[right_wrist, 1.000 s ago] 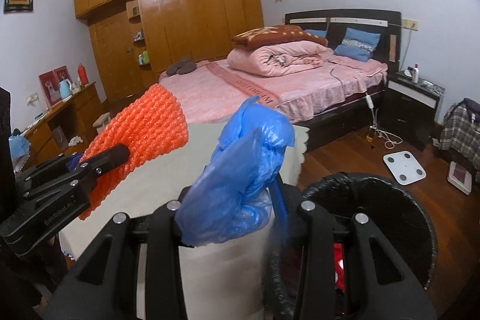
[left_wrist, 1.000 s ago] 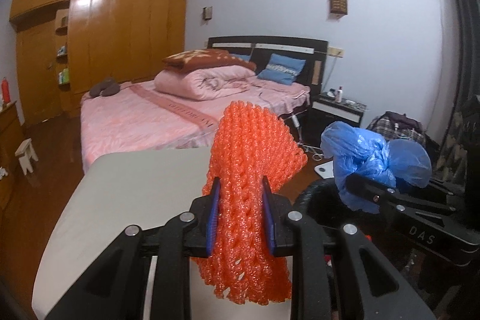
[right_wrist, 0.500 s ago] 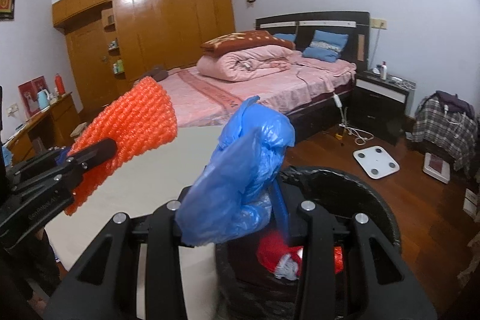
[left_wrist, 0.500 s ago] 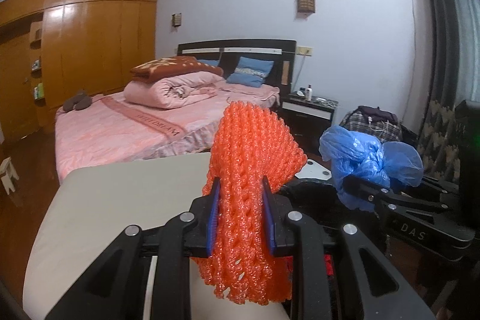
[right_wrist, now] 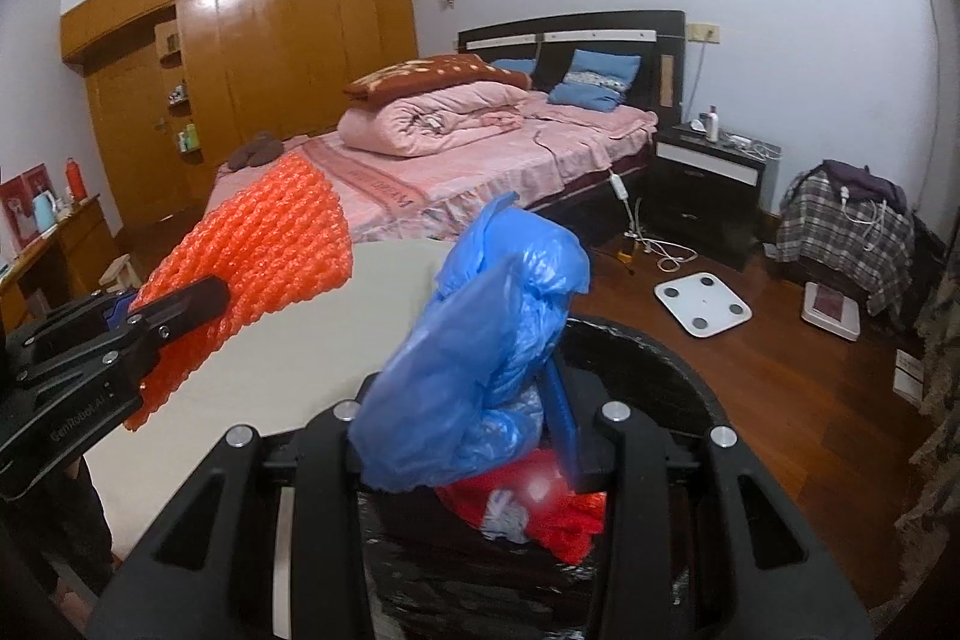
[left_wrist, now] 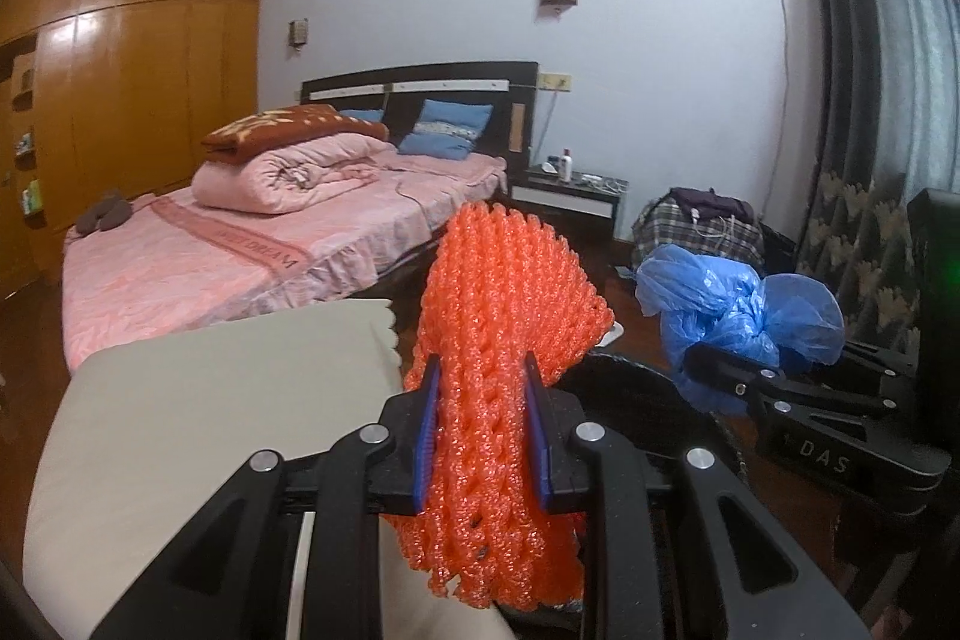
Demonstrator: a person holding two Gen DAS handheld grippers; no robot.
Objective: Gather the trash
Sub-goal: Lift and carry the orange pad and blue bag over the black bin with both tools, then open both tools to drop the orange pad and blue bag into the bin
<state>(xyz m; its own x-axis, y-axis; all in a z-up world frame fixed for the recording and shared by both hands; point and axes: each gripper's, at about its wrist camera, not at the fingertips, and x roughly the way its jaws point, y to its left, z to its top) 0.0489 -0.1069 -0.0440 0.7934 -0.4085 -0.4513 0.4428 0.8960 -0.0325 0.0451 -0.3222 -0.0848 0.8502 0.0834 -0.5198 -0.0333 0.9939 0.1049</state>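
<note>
Right wrist: one blue bag point(right_wrist: 480, 340), one orange net point(right_wrist: 264, 244), one bin point(right_wrist: 660, 358).

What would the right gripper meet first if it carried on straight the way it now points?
Probably the black bin: the right gripper, shut on the blue bag, points down over its open mouth, towards red trash inside. Depth is uncertain.

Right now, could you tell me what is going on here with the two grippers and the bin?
A person is collecting trash with a handheld gripper in each hand. The left gripper has its jaws clamped on an orange foam mesh sleeve, and the right gripper has its jaws clamped on a crumpled blue plastic bag. Both are held at the black-lined round trash bin beside the beige table; the bin already holds red and white waste. Neither piece has been dropped in yet.
</note>
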